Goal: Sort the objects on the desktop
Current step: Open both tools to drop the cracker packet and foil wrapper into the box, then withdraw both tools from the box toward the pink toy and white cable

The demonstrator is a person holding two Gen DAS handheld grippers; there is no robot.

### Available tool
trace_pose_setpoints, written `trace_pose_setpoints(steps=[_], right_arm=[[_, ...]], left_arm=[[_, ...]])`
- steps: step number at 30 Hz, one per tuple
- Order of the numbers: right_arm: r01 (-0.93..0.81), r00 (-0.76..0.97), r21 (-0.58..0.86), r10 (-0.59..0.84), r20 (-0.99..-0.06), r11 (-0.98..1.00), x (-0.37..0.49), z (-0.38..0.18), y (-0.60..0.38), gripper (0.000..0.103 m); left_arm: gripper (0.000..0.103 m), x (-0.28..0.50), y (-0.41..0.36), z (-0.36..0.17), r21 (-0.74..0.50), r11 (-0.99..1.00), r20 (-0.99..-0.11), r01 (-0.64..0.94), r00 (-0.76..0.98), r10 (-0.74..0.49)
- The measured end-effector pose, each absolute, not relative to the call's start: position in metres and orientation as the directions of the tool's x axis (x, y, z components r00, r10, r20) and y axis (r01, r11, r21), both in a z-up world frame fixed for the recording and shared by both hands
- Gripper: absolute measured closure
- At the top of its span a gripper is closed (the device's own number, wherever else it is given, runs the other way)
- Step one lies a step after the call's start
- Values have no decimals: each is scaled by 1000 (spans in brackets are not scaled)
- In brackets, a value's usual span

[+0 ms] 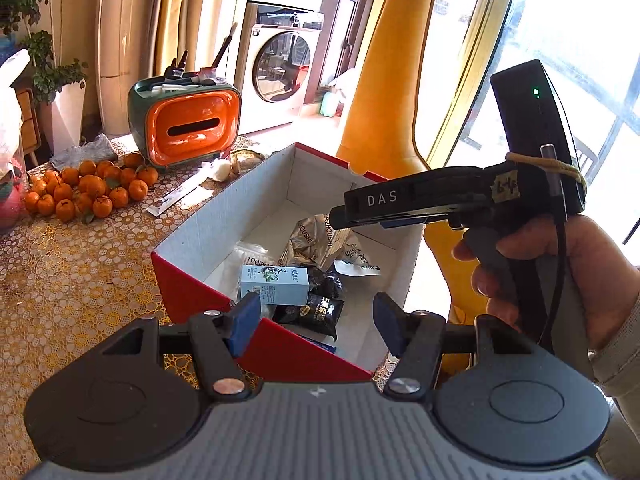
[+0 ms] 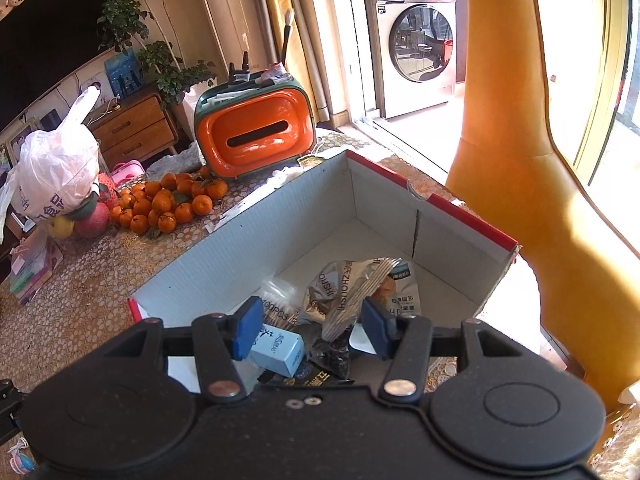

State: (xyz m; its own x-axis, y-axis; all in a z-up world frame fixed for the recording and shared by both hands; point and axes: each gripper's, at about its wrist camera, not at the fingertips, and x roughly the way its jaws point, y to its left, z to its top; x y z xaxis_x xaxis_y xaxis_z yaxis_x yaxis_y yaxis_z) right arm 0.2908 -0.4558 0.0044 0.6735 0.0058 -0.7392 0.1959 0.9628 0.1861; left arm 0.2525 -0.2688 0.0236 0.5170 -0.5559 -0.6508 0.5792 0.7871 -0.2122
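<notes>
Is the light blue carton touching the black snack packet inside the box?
Touching: in the left wrist view the light blue carton overlaps the black snack packet, no gap visible.

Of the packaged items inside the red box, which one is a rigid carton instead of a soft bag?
The light blue carton, lying on its side at the box's near end; the silver, black and clear packs around it are crinkled bags.

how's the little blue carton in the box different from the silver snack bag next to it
The blue carton is a rigid rectangular pack with crisp edges; the silver snack bag is crinkled foil with no fixed shape. The carton is matte pale blue, the bag shiny metallic. The carton lies nearer the camera. Both lie inside the red-edged box.
</notes>
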Motion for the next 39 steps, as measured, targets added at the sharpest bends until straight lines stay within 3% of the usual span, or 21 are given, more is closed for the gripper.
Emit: trace_pose_setpoints(steps=[13,39], right_arm=[[86,702,158,53,-710,984,250,33,-389,49],[-104,681,143,175,-711,984,178,36,-263,49]], left_arm=[[42,202,-209,41,-242,805,-604,542,565,-562],[42,122,-78,54,-259,850,-548,459,655,-520]])
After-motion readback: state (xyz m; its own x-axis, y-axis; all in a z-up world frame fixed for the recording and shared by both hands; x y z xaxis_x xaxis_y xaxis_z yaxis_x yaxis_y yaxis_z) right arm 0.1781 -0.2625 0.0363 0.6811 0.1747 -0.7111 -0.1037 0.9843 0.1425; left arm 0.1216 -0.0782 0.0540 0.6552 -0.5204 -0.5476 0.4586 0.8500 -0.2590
